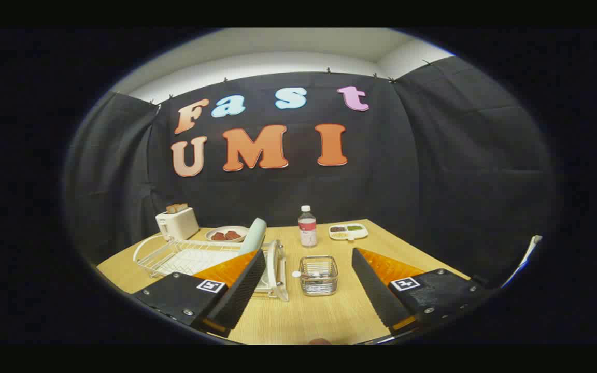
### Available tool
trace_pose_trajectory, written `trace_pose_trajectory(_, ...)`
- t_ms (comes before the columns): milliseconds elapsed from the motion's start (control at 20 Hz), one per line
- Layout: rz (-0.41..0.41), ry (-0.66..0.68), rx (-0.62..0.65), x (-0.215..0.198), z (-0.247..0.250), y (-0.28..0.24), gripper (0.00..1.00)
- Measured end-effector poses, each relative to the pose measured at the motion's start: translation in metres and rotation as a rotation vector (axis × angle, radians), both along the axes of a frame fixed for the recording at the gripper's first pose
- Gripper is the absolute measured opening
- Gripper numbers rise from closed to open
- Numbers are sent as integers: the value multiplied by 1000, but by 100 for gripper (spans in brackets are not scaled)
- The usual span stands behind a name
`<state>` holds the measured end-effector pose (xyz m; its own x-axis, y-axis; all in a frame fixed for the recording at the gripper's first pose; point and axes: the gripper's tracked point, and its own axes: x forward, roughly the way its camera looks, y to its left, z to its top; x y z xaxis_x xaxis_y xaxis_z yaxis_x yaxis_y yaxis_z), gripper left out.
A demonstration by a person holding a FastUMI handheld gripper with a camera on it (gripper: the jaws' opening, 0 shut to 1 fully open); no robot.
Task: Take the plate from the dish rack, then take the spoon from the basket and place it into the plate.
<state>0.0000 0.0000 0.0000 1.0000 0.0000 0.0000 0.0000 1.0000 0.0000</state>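
**Claw spread wide above the table, holding nothing**

Claw (309, 290) wide apart, fingers (236, 295) empty, raised over the wooden table (324, 316).

Straight ahead, in the gap between the fingers: a small wire basket (318, 275), with something pale inside near its top, too small to tell apart as the spoon. Just beside the basket, on its left, a small white cap (295, 273) lying on the table.

Behind the left finger and partly hidden by it: a white wire dish rack (184, 256). Standing on edge in the rack's far right end, a pale green plate (253, 236), tilted, near the left fingertip. Rest of the rack bare as far as visible.

Beyond the basket: an upright bottle (307, 226) with a white cap and a pale pink label. To its right, a white divided dish (348, 231) with dark, green and yellowish fillings in separate compartments.

Beyond the rack, at the back left: a white toaster (176, 223) with slices of bread sticking out of the top. Beside it, a shallow bowl (226, 234) holding reddish-brown pieces.
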Motion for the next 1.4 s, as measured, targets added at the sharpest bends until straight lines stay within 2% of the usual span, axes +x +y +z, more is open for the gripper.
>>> trace_pose_trajectory(150, -26, 8, -21, -1, -12, 0, 100)
trace_pose_trajectory(500, -10, 40, -40, 4, -31, 11, 100)
trace_pose_trajectory(1400, 30, 27, -49, 25, -5, 44, 100)
